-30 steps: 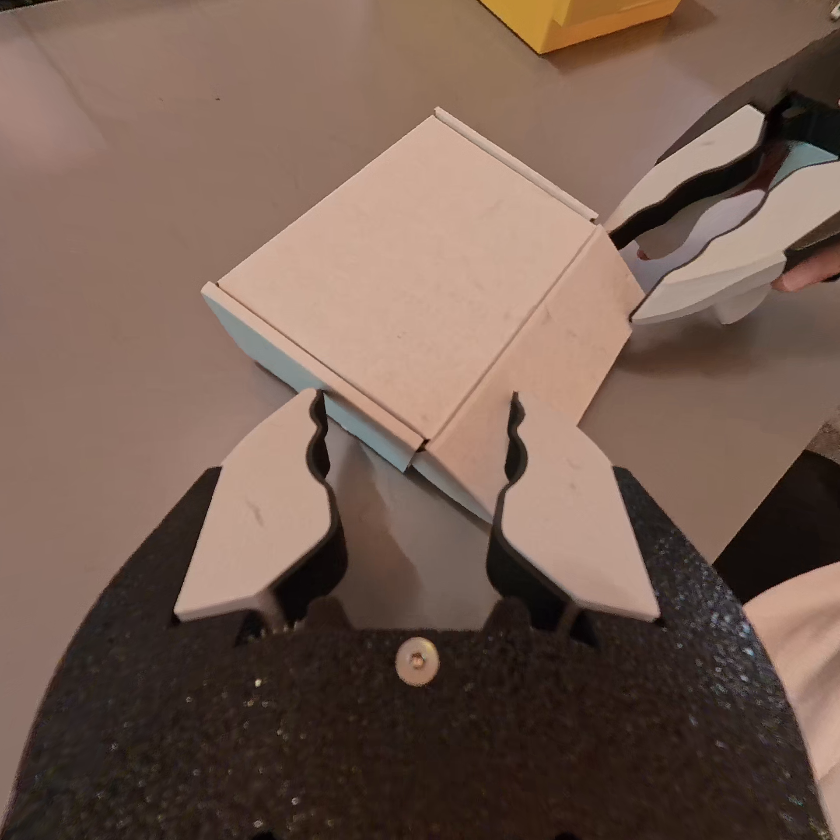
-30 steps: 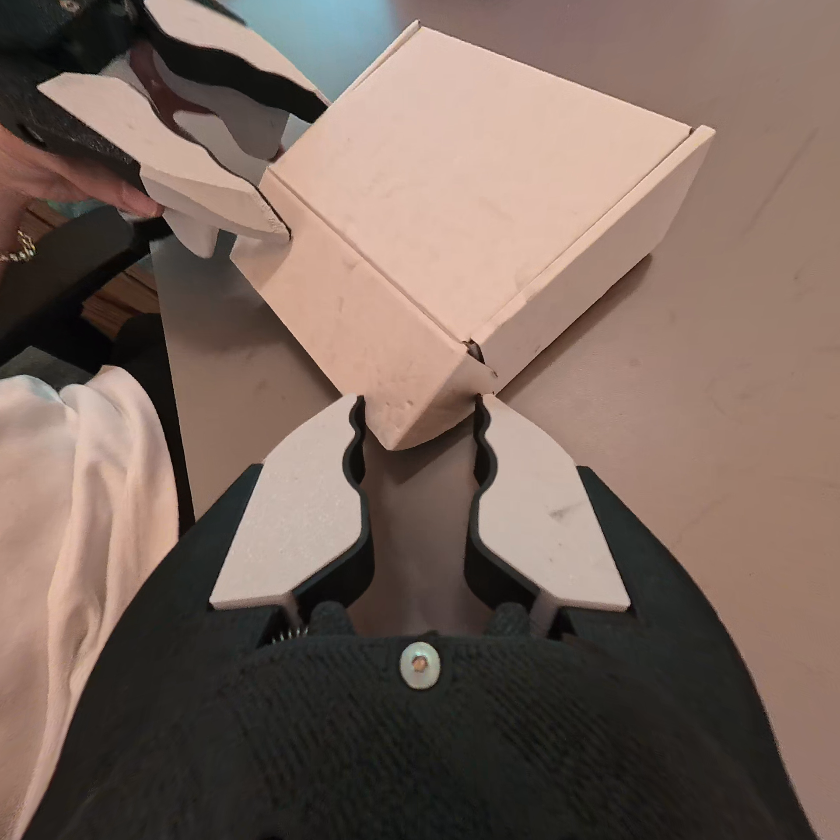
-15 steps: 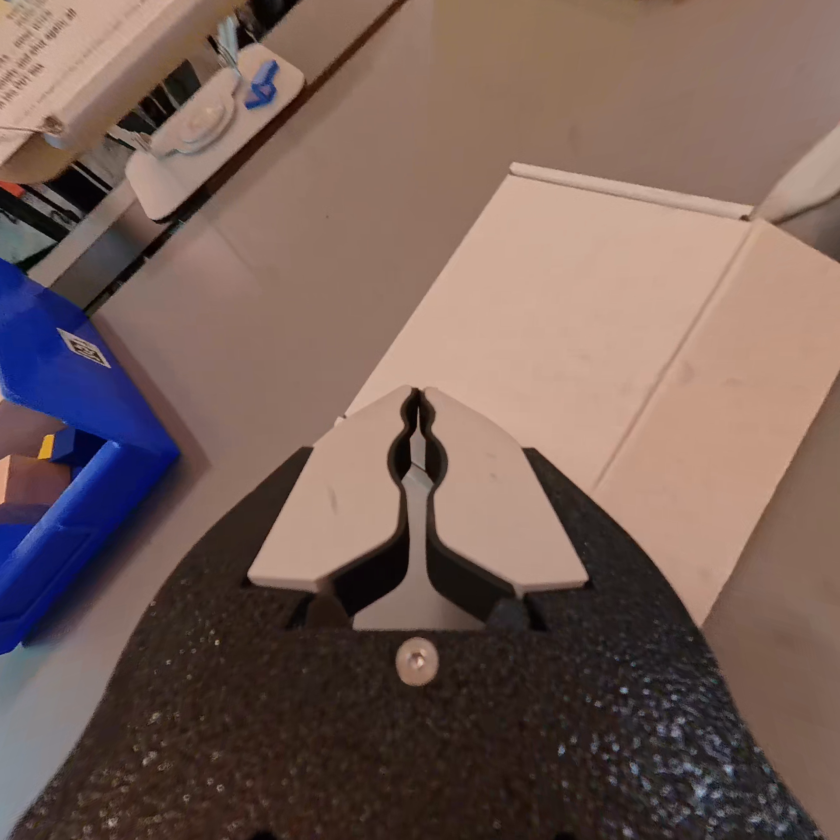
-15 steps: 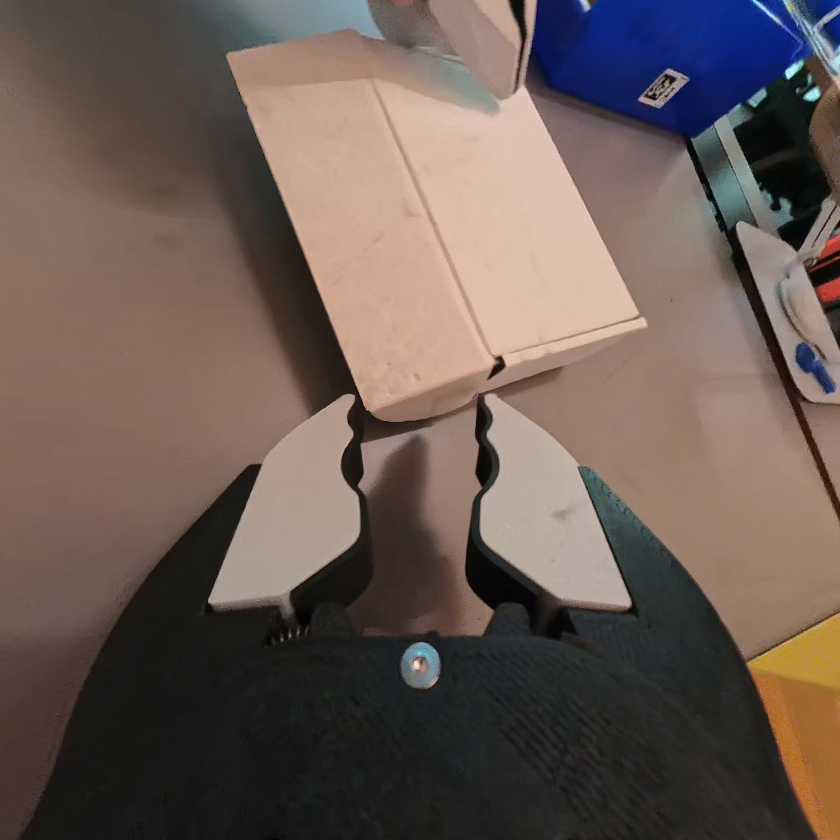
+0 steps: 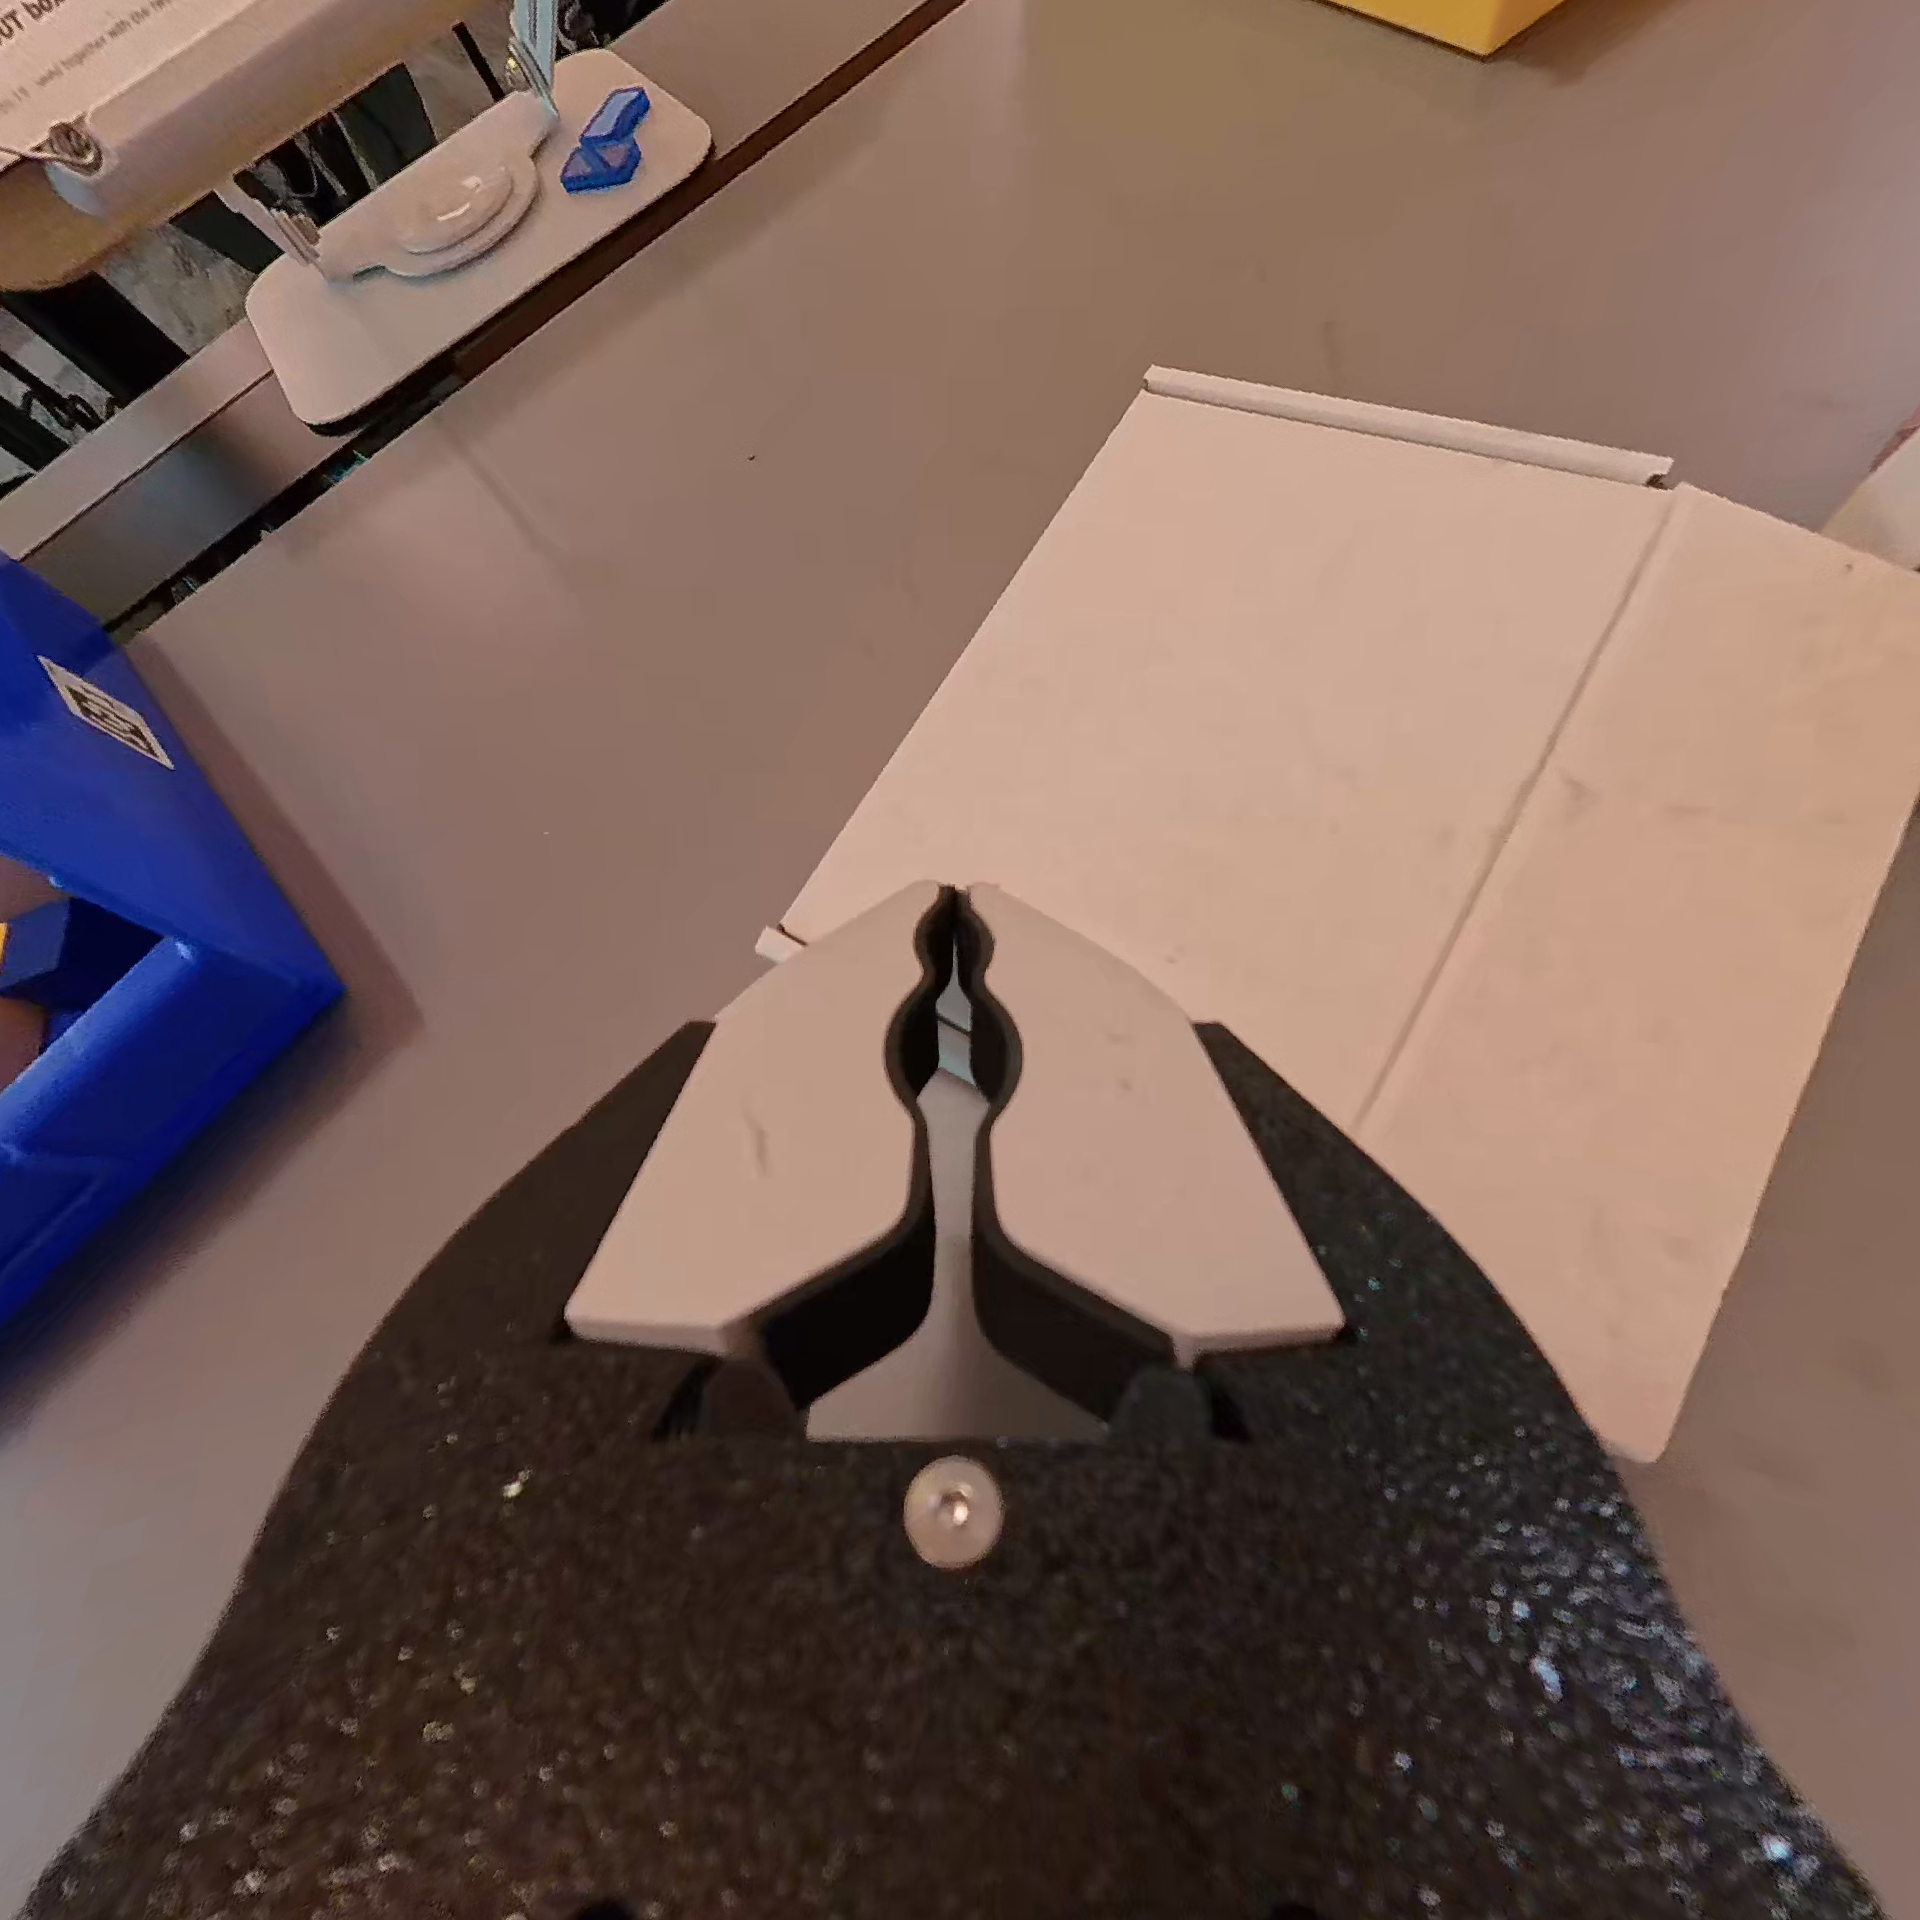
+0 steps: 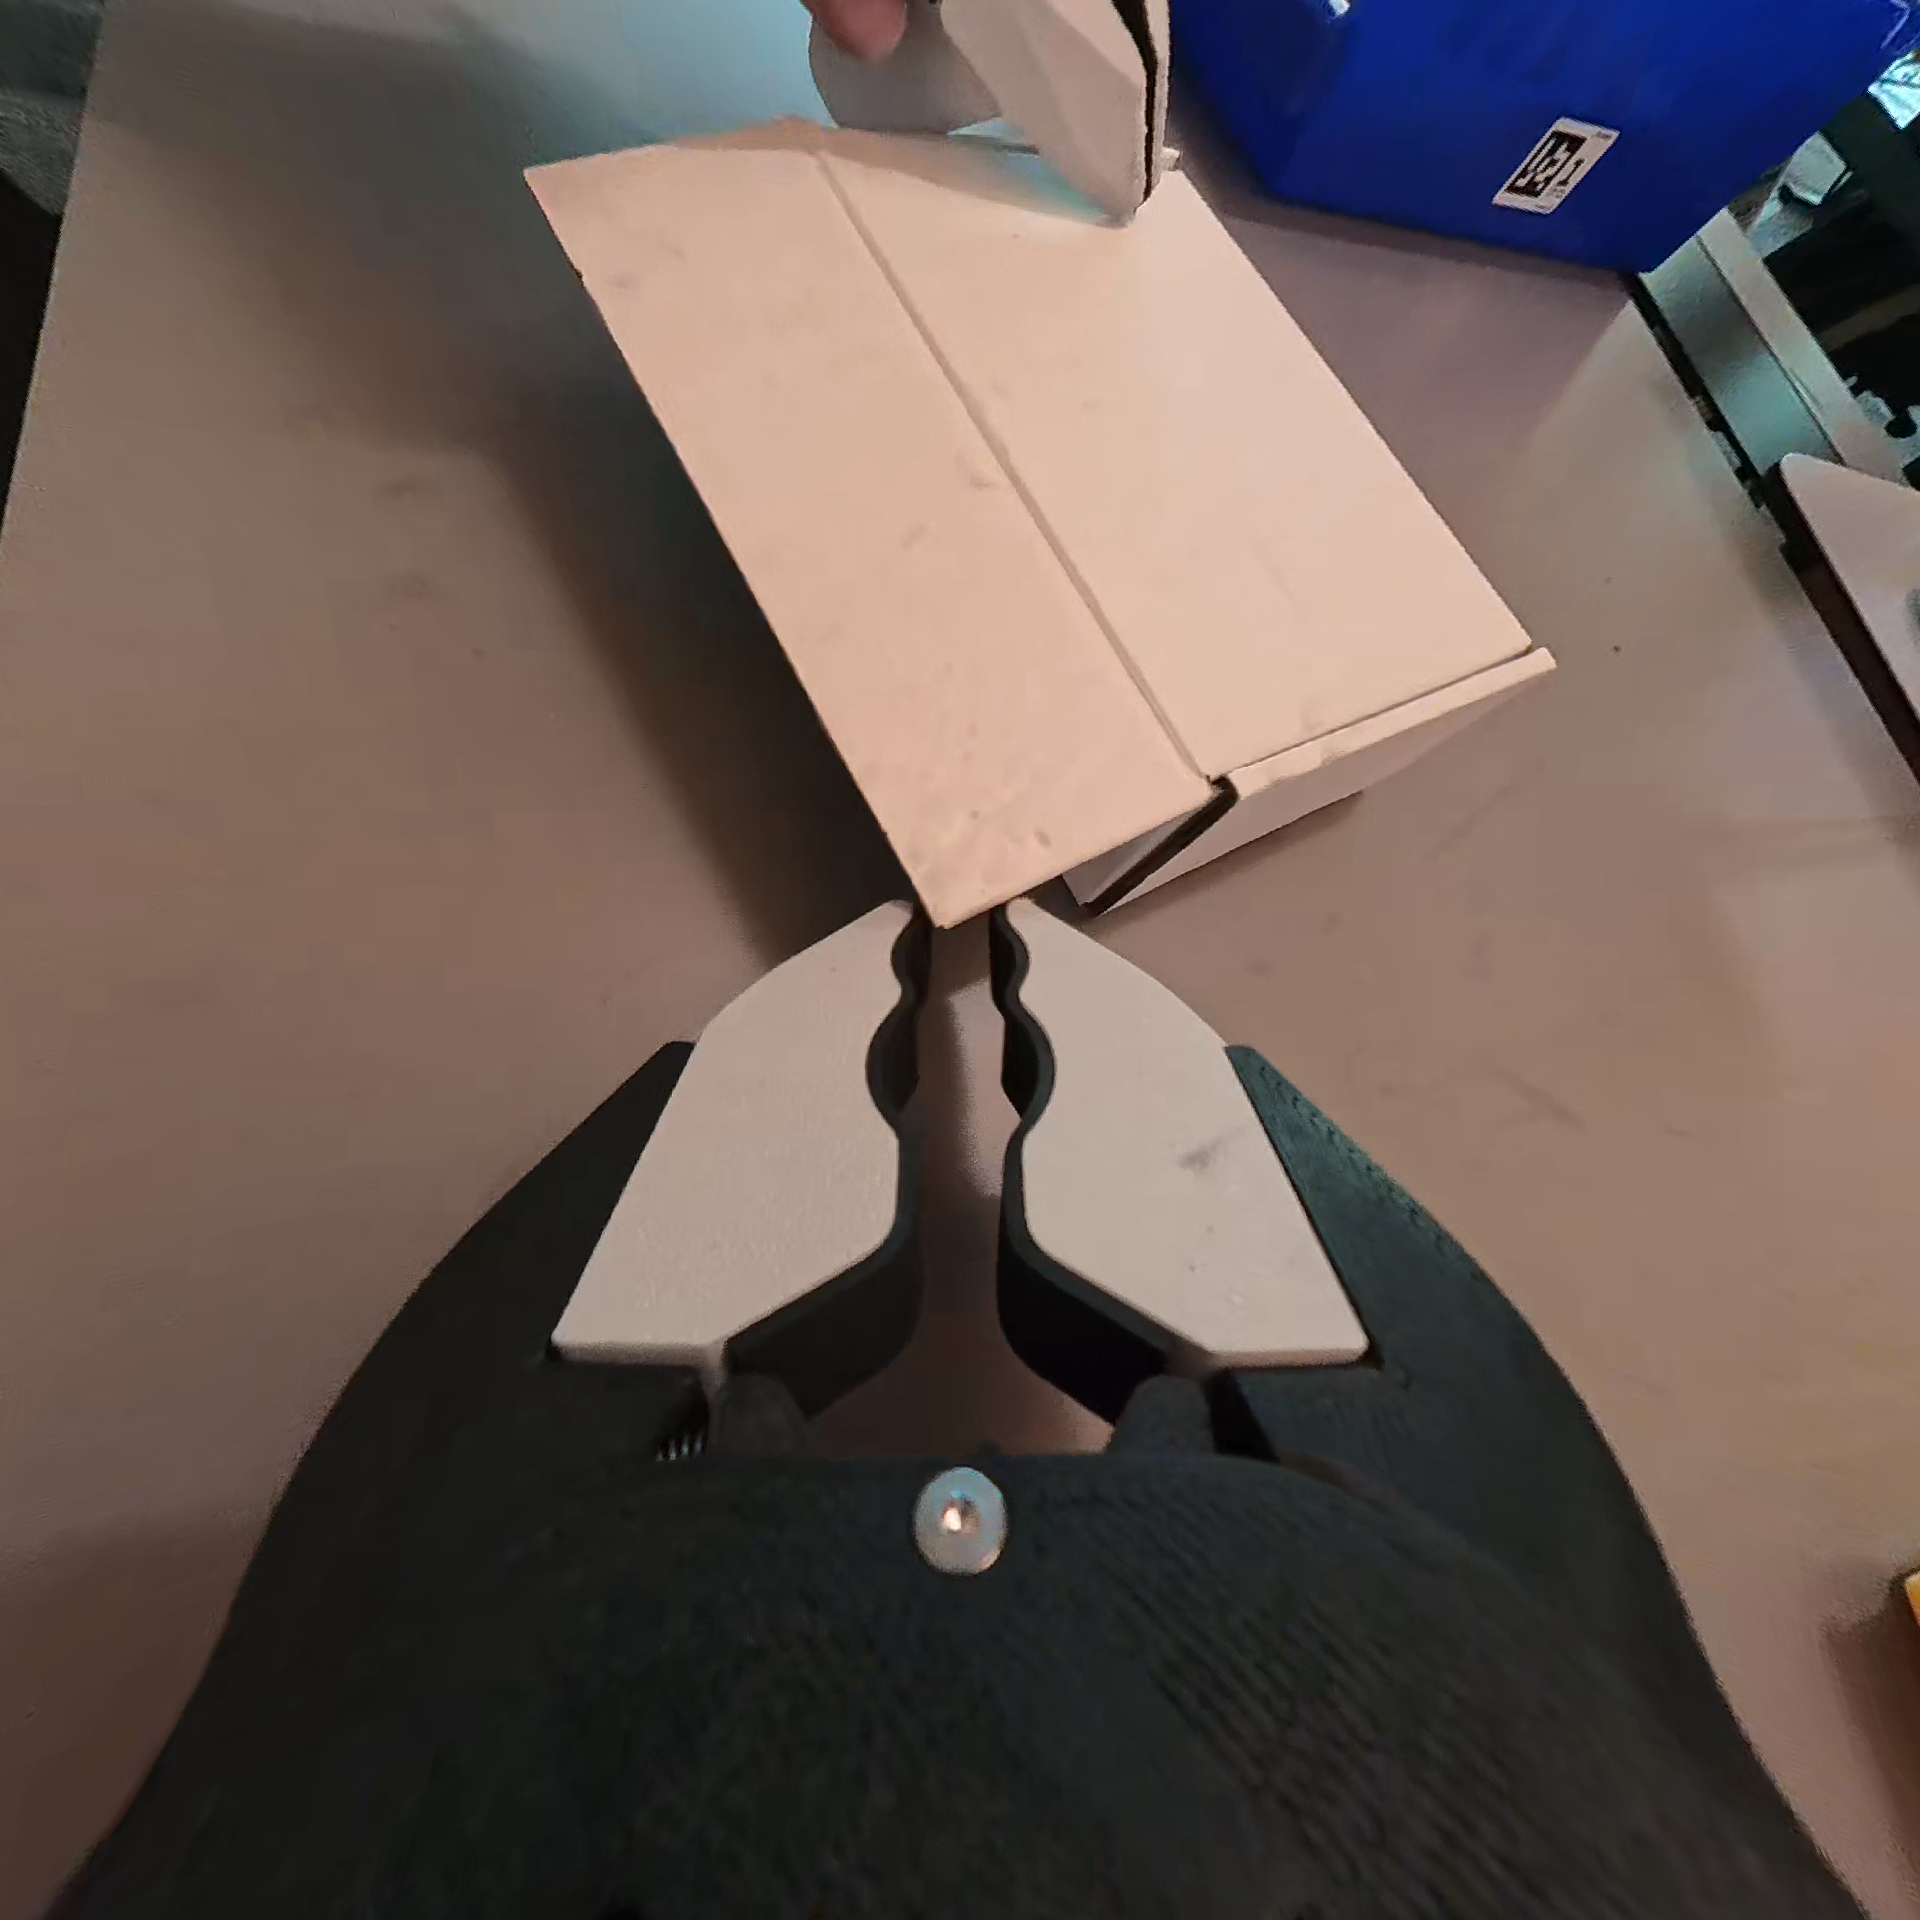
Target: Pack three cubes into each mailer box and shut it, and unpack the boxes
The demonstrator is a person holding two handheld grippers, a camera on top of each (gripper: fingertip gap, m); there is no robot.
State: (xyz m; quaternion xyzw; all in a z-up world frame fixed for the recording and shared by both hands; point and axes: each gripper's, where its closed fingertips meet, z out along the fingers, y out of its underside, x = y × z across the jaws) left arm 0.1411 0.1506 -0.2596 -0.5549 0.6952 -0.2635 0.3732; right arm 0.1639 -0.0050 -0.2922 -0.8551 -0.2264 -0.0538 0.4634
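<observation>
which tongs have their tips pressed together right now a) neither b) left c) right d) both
b: the left tongs have tips touching over the white box's near corner, while the right tongs keep a gap between their tips at the lid flap's corner.

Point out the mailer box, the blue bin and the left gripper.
mailer box (image 6: 1039, 499): right wrist view, lid top.
blue bin (image 5: 114, 935): left wrist view, outer wall.
left gripper (image 5: 953, 896): left wrist view, between its closed fingertips.

one mailer box (image 6: 1039, 499), one blue bin (image 5: 114, 935), two grippers — and one white stand base (image 5: 468, 218).
</observation>
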